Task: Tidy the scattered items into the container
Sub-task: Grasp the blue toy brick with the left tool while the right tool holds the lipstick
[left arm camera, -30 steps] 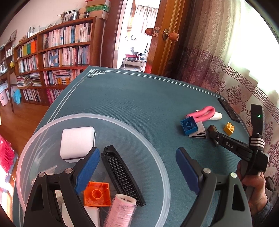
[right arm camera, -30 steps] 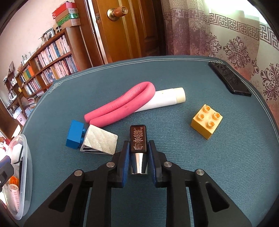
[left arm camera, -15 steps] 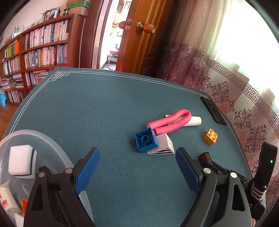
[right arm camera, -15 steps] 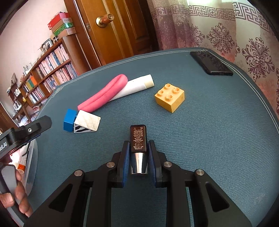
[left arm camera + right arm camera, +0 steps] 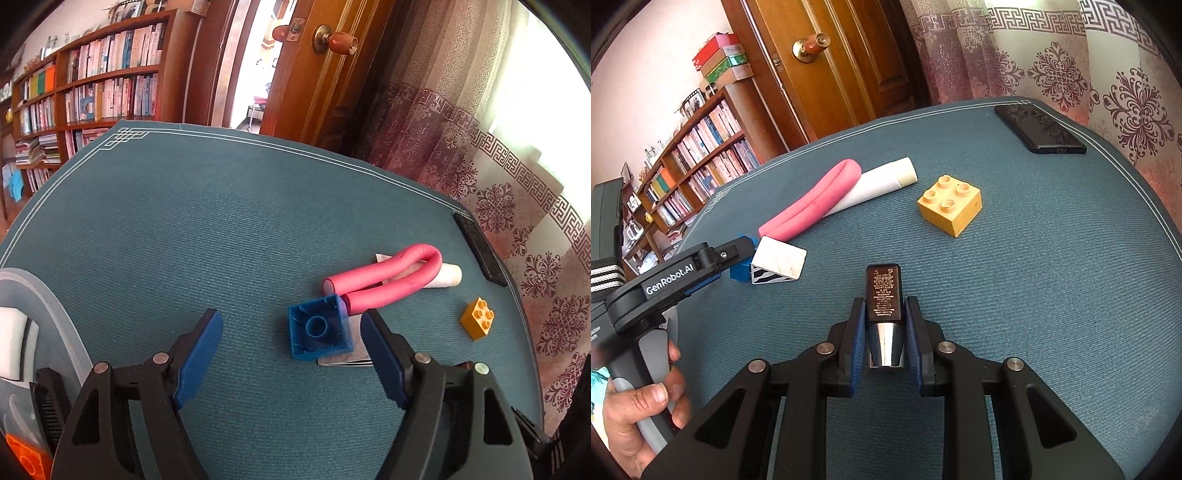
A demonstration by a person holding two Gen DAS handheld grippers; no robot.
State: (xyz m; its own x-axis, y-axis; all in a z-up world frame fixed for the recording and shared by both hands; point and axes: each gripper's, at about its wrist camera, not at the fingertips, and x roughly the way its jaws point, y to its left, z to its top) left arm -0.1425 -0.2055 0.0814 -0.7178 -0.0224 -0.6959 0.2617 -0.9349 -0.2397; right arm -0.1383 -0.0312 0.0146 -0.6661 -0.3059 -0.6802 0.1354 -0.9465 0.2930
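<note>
My left gripper (image 5: 291, 323) is open just above the table, its jaws on either side of a blue brick (image 5: 319, 332) that lies with its hollow side facing me. The brick leans against a white wedge with zebra stripes (image 5: 779, 260). Behind them lie a folded pink foam roller (image 5: 391, 277), a white tube (image 5: 448, 275) and a yellow brick (image 5: 951, 203). My right gripper (image 5: 884, 325) is shut on a small dark bottle with a silver cap (image 5: 883, 295), held above the cloth. The clear container (image 5: 48, 306) shows at the left edge.
A black phone (image 5: 1039, 129) lies at the table's far right edge. The container holds a white sponge (image 5: 11, 343), a black comb (image 5: 50, 406) and an orange brick (image 5: 26, 458). A hand (image 5: 639, 417) grips the left tool. A curtain, a door and bookshelves stand behind the table.
My left gripper has swung away from the container to the right and now brackets the blue brick. The right gripper, still shut on the bottle, has drawn back from the pile.
</note>
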